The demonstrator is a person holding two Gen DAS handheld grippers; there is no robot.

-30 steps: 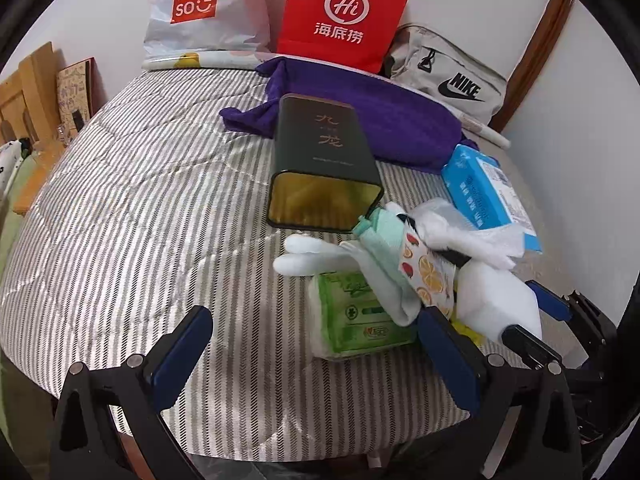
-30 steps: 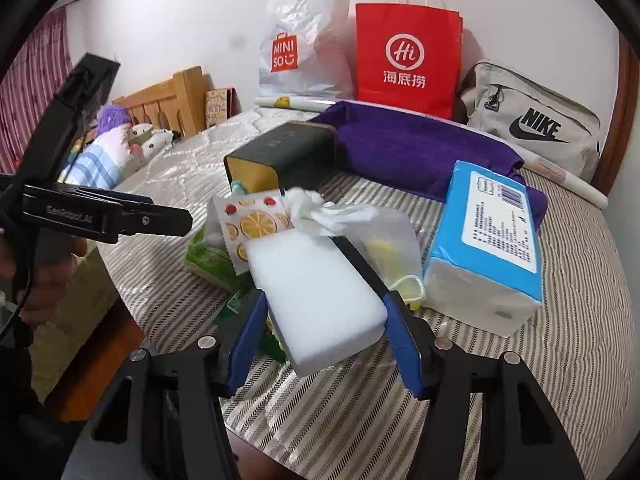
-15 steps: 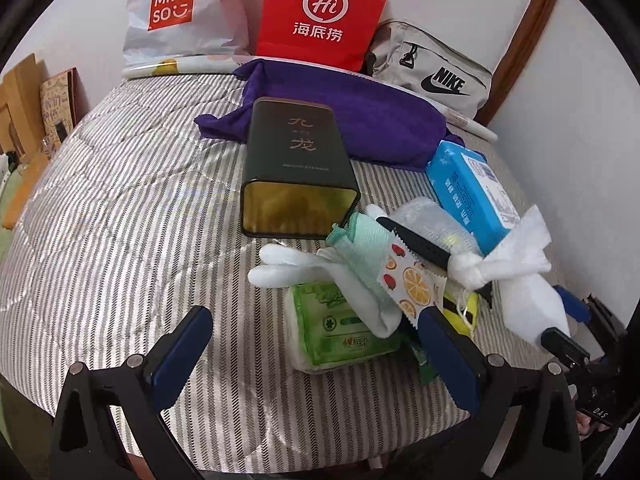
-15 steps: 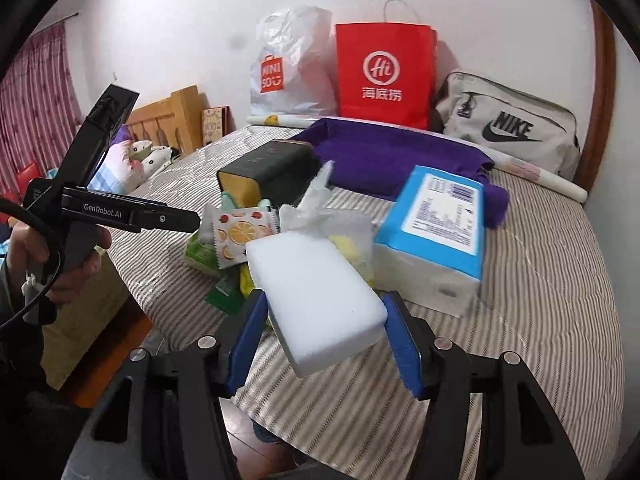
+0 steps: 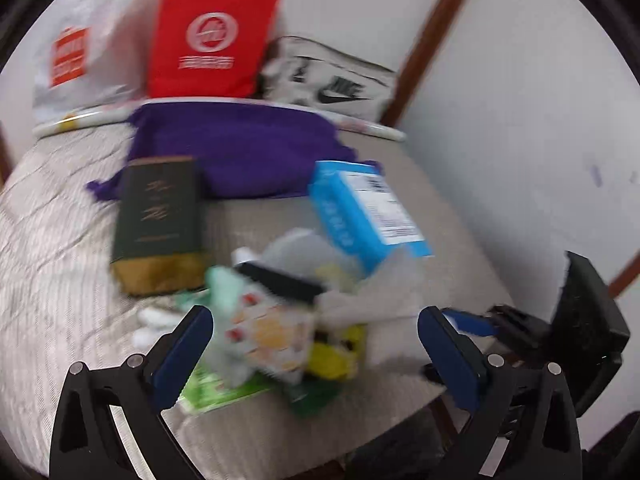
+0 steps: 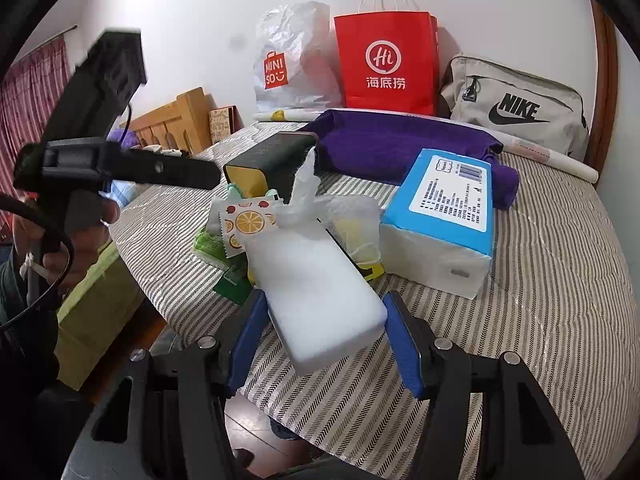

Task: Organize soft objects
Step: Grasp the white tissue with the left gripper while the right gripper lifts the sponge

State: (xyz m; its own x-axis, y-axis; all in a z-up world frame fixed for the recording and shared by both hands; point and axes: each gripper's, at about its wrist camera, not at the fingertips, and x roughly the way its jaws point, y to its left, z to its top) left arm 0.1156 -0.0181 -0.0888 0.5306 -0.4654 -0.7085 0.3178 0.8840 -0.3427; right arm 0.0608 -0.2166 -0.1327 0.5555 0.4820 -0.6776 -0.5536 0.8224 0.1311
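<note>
The white sponge block (image 6: 320,296) sits clamped between the blue pads of the right gripper (image 6: 324,340), lifted just above the near edge of the striped bed (image 6: 560,280). Just beyond it lies the rest of the soft clutter in one heap: a crumpled white tissue (image 6: 308,196), a fruit-print sachet (image 6: 246,222), a green tissue pack (image 6: 208,244) and a clear bag (image 6: 356,224) with something yellow inside. A blue-topped tissue pack (image 6: 444,220) rests touching the heap's right side, and a dark green tin (image 6: 272,160) lies on its side behind, open end toward the heap, in front of a purple towel (image 6: 400,144).

Judging from this, the sorting looks barely begun: one item is in hand and not yet set anywhere, while everything else waits in the pile. The tin seems a likely container, though that is a guess.

The right jaws are closed to the sponge's width, pressing both its long sides. The left gripper (image 5: 312,348) has its jaws spread wide and holds nothing; its view is motion-blurred, with the heap lying between and beyond the fingers, and contact cannot be judged.
</note>
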